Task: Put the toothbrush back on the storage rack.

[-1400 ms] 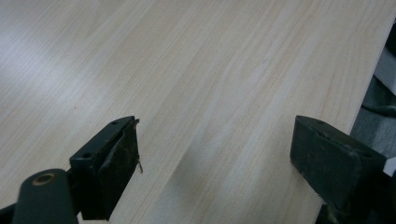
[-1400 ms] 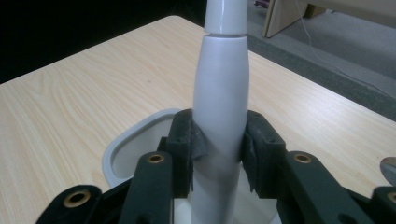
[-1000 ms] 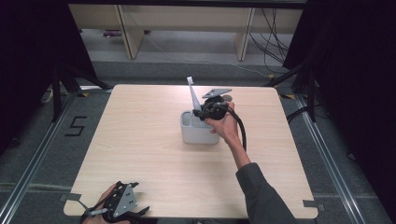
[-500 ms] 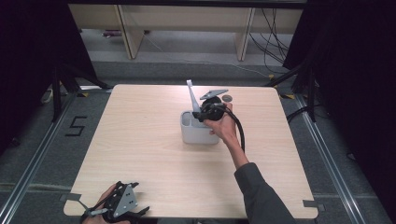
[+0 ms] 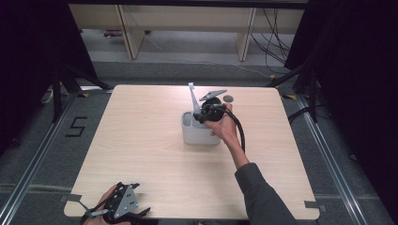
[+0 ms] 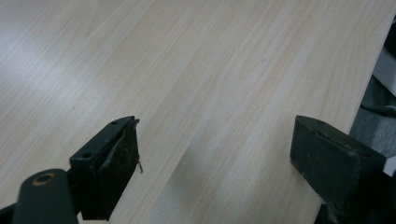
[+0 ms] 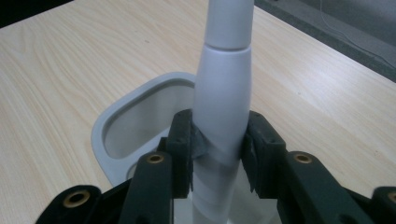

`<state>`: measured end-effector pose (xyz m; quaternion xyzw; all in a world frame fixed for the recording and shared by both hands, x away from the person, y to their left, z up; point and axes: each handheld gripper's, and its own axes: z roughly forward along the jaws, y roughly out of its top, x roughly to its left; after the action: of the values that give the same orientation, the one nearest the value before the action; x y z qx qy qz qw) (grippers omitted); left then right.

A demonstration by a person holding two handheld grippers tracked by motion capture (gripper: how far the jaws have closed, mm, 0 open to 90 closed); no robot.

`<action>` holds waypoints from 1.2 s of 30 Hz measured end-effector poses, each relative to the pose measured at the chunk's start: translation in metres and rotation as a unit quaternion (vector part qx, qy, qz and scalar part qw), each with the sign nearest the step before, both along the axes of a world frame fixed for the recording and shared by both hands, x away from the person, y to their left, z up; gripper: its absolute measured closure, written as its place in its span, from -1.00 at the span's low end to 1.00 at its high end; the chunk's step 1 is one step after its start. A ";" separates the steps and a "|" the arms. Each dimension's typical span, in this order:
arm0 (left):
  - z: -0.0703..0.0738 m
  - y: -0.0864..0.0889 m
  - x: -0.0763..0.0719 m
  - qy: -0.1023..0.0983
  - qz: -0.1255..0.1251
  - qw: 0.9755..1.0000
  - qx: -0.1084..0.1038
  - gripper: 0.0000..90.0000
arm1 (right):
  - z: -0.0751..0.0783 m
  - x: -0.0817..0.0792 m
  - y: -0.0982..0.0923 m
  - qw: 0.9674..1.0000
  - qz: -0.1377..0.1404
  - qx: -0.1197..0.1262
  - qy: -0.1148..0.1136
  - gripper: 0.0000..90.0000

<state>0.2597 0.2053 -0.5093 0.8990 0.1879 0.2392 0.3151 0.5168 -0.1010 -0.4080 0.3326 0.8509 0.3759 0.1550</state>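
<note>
A white, handle-shaped tool (image 7: 223,88) stands upright in a grey rectangular holder (image 7: 135,121) near the middle of the table. My right gripper (image 7: 218,144) is shut on the tool's thick lower part, both pads pressing its sides. From above, the tool (image 5: 193,96) rises out of the holder (image 5: 199,135) with the right gripper (image 5: 205,111) beside it. My left gripper (image 6: 212,154) hovers low over the table's near left corner, jaws wide open and nothing between them; in the high view the left gripper (image 5: 119,208) sits at the table's front edge.
A small dark round disc (image 5: 228,98) lies on the light wooden table (image 5: 141,140) behind the holder. The table's edge (image 6: 369,70) runs close to the left gripper's right jaw. Shelving and cables stand beyond the far edge.
</note>
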 end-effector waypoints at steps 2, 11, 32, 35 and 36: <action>0.000 0.000 0.000 0.000 0.000 1.000 0.001 -0.67 | -0.001 0.001 0.001 1.000 0.001 -0.004 0.005 0.48; 0.000 0.000 0.000 -0.002 0.000 1.000 0.003 -0.67 | -0.005 0.001 0.004 1.000 0.001 -0.020 0.022 0.48; 0.000 0.000 0.000 0.002 -0.003 1.000 0.003 -0.67 | -0.006 0.001 0.004 1.000 -0.002 -0.012 0.026 0.31; 0.000 0.000 0.000 0.004 -0.005 1.000 0.001 -0.67 | -0.006 0.000 0.003 1.000 -0.004 -0.011 0.025 0.19; 0.000 0.000 0.000 0.000 -0.001 1.000 0.003 -0.67 | -0.006 0.000 0.003 1.000 -0.008 -0.005 0.022 0.14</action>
<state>0.2594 0.2050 -0.5096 0.9003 0.1857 0.2395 0.3124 0.5171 -0.0978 -0.4141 0.3466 0.8534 0.3629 0.1412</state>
